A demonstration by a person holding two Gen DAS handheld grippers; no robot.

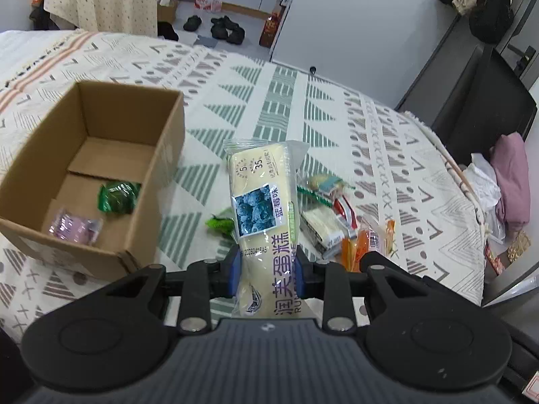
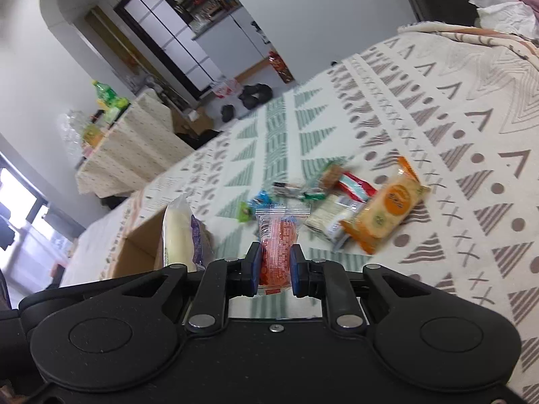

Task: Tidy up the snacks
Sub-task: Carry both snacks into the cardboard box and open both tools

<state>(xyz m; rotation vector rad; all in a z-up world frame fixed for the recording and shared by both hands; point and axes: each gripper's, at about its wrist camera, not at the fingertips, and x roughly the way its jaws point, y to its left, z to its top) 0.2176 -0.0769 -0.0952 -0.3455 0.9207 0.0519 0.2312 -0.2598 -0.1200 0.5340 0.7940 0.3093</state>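
Bed: your patterned bedspread (image 1: 303, 107) carries everything.
Box: cardboard box (image 1: 84, 181) at 10 o'clock, two wrapped snacks inside.
Left gripper (image 1: 267, 269): clamped on your blueberry cake (image 1: 259, 208), lifted just right of the box.
Right gripper (image 2: 274, 266): pinching a red snack (image 2: 278, 245).
Pile: loose snacks (image 2: 337, 198) at 1 o'clock, an orange pack (image 2: 387, 212) among them.
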